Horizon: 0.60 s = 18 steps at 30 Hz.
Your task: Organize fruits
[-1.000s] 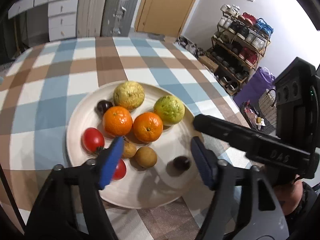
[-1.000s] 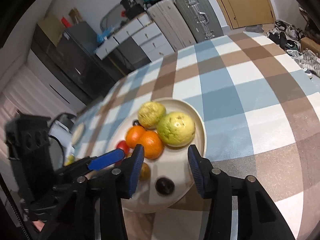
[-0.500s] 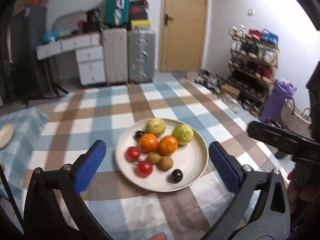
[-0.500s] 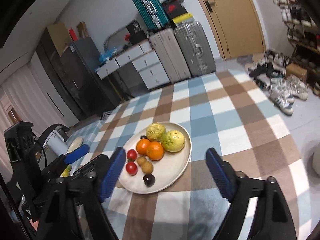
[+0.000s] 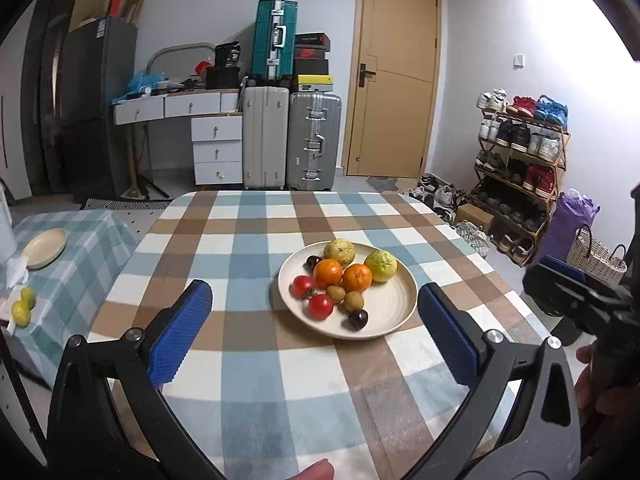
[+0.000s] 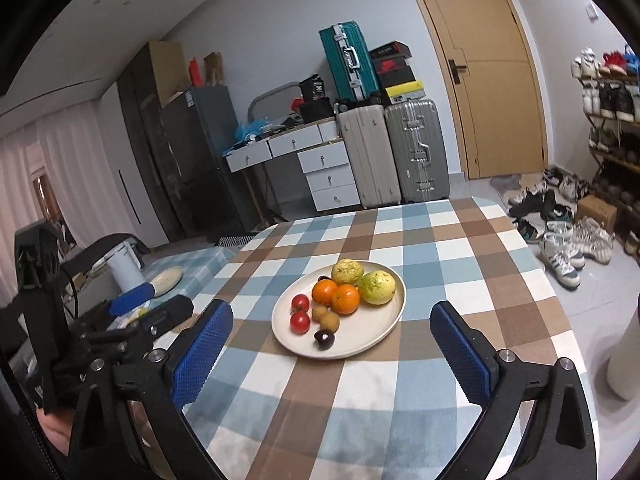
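Left gripper (image 5: 316, 336): we hold it wide apart, empty, short of the plate (image 5: 394, 312).
Right gripper (image 6: 332, 344): likewise spread, empty.
Fruit: grouped on plate, likely sorted.

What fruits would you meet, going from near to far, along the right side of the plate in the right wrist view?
Dark plum → brown longan → orange → green guava, all on the plate.
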Available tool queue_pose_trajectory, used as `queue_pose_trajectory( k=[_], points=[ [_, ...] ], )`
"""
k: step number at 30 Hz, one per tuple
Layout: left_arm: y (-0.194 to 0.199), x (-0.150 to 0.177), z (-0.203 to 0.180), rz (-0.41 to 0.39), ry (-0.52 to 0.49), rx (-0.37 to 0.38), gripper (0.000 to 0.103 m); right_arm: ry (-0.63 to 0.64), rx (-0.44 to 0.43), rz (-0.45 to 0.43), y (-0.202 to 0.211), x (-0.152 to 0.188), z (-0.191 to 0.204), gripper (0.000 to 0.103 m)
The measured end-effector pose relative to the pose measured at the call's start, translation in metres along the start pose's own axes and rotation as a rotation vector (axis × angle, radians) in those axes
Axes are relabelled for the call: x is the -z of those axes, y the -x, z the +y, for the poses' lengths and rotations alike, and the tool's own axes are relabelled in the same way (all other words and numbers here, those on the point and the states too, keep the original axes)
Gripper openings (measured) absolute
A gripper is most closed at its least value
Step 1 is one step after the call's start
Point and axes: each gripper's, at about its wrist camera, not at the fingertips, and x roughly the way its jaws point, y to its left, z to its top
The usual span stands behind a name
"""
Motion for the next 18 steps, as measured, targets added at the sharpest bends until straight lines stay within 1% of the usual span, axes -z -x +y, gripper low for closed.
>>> queue_pose_trajectory(
  k=[8,13,18],
  points=[
    [0.017,0.002,0.009,-0.024,0.018,-0.033,0.103,0.064,0.037,-0.02,0.01,0.016,0.021,0.103],
    [0.017,0.0,0.008,-0.027,0.021,-0.021,0.103,0.106,0.057,-0.014,0.006,0.021,0.027,0.103],
    [0.011,-0.001,0.006,-0.012,0.017,-0.018,0.103,0.079,0.058,-0.013,0.005,0.018,0.02,0.103]
  ],
)
